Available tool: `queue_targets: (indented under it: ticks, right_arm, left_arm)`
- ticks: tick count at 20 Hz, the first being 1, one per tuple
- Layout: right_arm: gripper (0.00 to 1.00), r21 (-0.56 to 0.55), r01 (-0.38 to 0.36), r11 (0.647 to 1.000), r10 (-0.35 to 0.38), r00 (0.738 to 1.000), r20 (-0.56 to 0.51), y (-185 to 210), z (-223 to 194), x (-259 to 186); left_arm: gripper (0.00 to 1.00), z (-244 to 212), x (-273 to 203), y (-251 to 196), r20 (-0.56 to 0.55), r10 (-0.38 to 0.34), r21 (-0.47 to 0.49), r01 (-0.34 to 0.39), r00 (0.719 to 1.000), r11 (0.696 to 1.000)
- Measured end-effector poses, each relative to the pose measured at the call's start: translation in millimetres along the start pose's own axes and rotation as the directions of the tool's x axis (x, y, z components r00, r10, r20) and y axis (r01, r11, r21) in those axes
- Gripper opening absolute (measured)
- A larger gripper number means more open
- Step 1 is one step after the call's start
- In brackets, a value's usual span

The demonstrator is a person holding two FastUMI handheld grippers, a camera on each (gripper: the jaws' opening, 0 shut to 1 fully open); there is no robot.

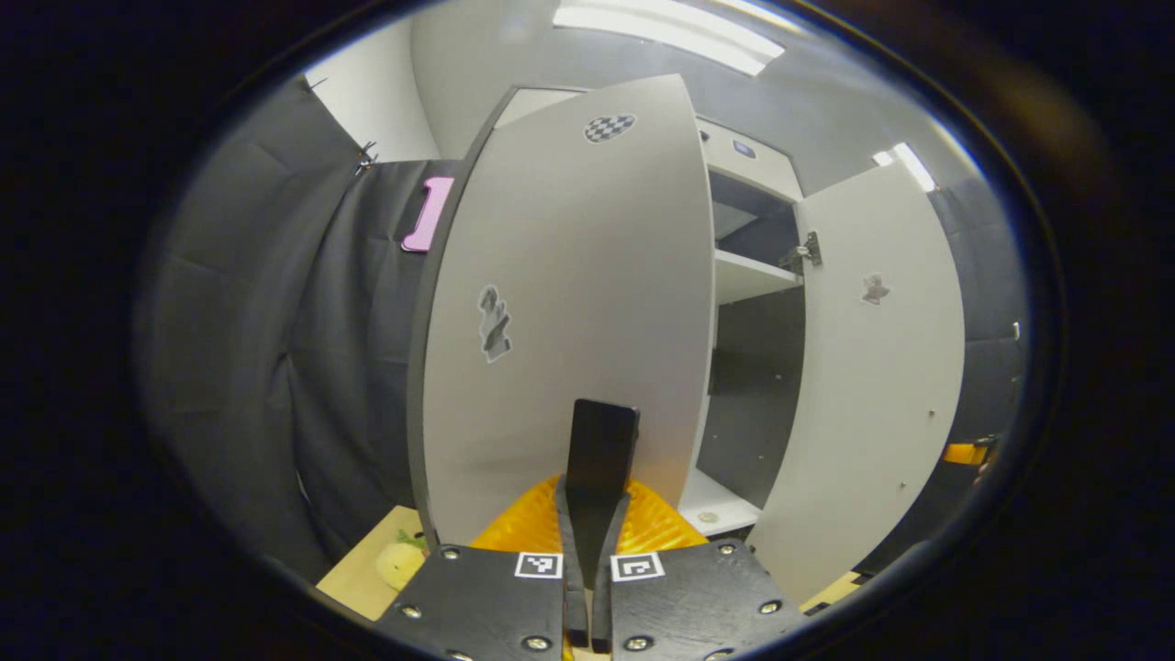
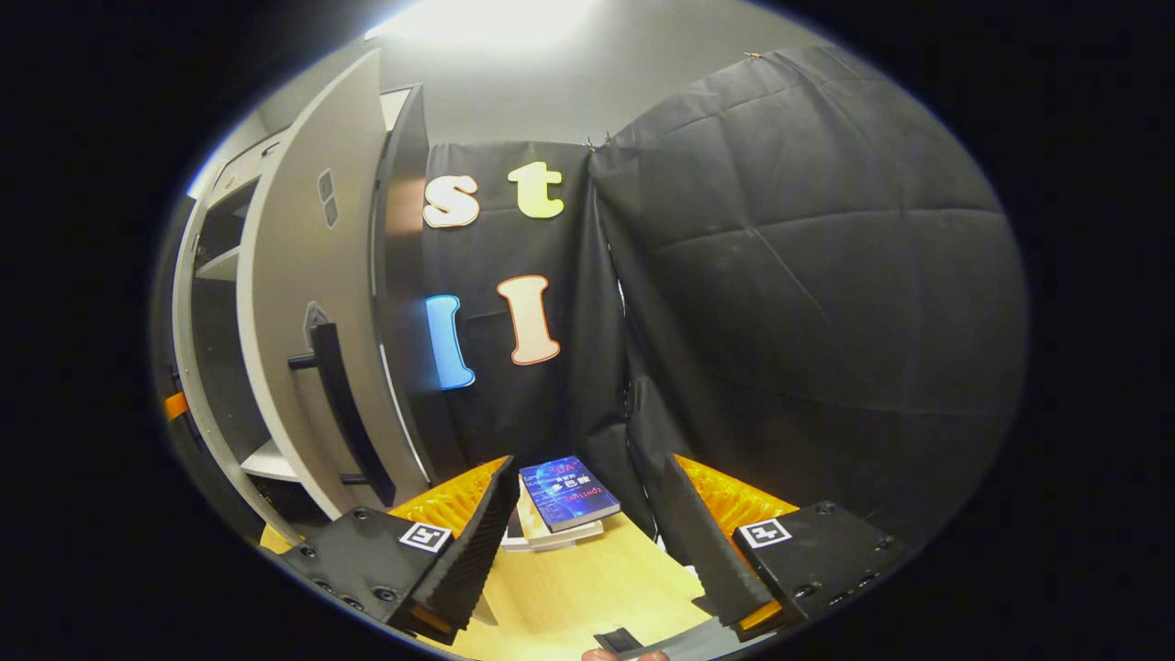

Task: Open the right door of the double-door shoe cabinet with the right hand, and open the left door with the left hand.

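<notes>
Gripping the dark handle (image 1: 601, 439) of the left door (image 1: 569, 312), my left gripper (image 1: 592, 514) has both fingers pressed together on it, and the door stands swung out toward me. Beyond its edge the shoe cabinet (image 1: 748, 275) shows a white shelf and dark interior, with the right door (image 1: 872, 367) also swung open. My right gripper (image 2: 587, 542) hovers with its fingers spread wide apart, holding nothing, over a wooden table (image 2: 587, 588) where a blue book (image 2: 569, 493) lies on a small stack. In the right gripper view the right door's long black handle (image 2: 344, 413) is just beside my left finger, untouched.
</notes>
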State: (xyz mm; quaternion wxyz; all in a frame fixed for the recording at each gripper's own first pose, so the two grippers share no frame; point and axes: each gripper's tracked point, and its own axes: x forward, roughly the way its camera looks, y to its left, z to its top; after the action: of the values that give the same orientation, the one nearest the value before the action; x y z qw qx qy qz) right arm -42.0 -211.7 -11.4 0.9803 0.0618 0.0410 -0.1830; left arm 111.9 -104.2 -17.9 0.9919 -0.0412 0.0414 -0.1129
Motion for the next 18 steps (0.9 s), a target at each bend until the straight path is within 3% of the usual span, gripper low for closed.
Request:
queue_targets:
  ticks: [3, 4, 13, 18]
  right_arm:
    - [0.98, -0.002, -0.003, 1.000, 0.003, 1.000, -0.012, 3.1, -5.8, -12.0]
    - [0.92, -0.005, -0.006, 1.000, 0.006, 1.000, -0.015, 4.1, -7.2, -15.6]
    - [0.92, 0.001, -0.031, 1.000, 0.031, 0.999, -0.008, 21.0, -9.7, -27.3]
    - [0.98, 0.005, -0.046, 0.999, 0.046, 0.999, -0.011, 32.0, -16.2, -30.0]
  left_arm:
    - [0.04, 5.5, -15.9, 8.6, 0.007, 0.012, -0.001, -0.012, 1.000, 1.000]
    - [0.05, 7.2, -20.3, 11.4, 0.009, 0.017, -0.005, -0.017, 1.000, 1.000]
    - [0.04, 13.9, -48.2, 52.0, 0.020, 0.067, 0.007, -0.067, 0.998, 0.998]
    - [0.03, 19.3, -56.2, 74.9, 0.013, 0.067, 0.001, -0.067, 0.998, 0.998]
